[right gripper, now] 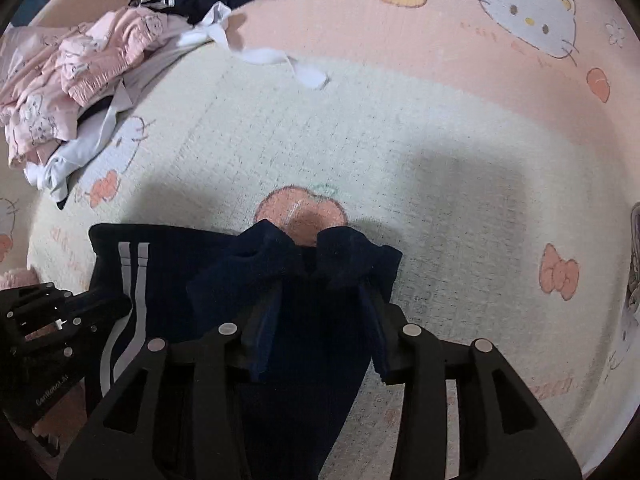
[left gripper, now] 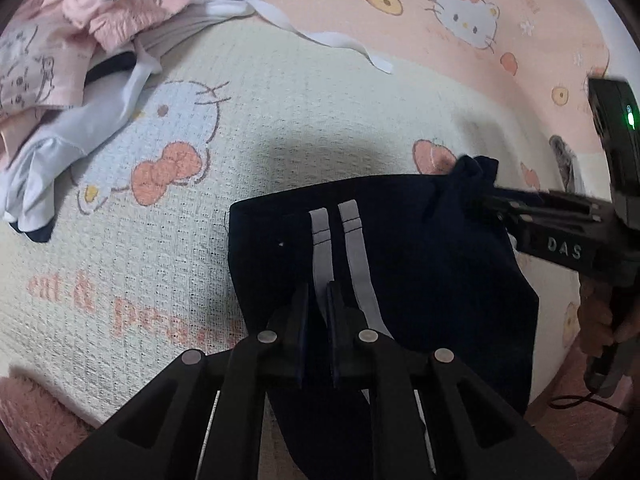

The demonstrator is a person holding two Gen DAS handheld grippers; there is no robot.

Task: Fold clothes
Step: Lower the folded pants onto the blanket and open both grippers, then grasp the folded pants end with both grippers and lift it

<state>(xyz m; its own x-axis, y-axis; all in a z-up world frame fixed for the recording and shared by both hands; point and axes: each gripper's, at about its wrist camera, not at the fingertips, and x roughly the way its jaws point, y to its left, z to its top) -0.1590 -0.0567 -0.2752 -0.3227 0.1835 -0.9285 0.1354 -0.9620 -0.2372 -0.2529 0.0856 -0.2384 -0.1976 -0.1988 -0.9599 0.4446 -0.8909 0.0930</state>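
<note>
Far left, an unsorted pile of clothes (left gripper: 80, 40) lies on the patterned blanket (left gripper: 280, 100); no container is in view. Centre, the dark striped garment (left gripper: 400, 260) lies on the blanket, its long axis apparently running toward the viewer along the two grey stripes (left gripper: 340, 256). The left gripper (left gripper: 318, 300) stands over the stripes, jaws all but shut; whether cloth is pinched cannot be told. Right, the right gripper (right gripper: 320, 300) has its jaws partly open with a bunched far corner between them, cloth draped over the fingers (right gripper: 272, 312). The right gripper is nearer that corner.
</note>
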